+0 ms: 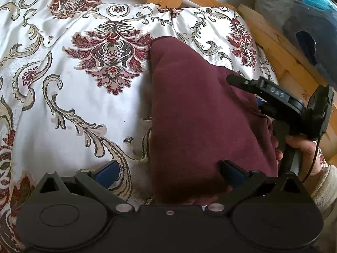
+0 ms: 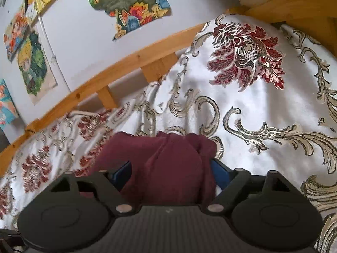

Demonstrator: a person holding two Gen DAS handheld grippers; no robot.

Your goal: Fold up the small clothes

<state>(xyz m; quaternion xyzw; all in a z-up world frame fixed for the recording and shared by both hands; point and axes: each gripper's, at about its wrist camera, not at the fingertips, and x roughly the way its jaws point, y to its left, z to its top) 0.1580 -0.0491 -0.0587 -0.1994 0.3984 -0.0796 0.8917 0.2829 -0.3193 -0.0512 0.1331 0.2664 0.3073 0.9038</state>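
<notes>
Maroon garment (image 1: 202, 113) lies folded on the bedspread (image 1: 63, 97), a white cover with dark red floral medallions and beige scrolls, bordered by a wooden bed frame (image 1: 271, 40). We see no containers. Our left gripper (image 1: 168, 172) has its fingers spread wide, one blue pad over bare bedspread and the other resting on the near edge of the cloth, gripping nothing. Our right gripper (image 2: 171, 168) has cloth bunched between its blue pads, though we cannot tell whether they pinch it. Only the right wrist view shows the white wall with colourful drawings (image 2: 134, 6); only the left shows a grey-blue bundle (image 1: 299, 21) beyond the frame
</notes>
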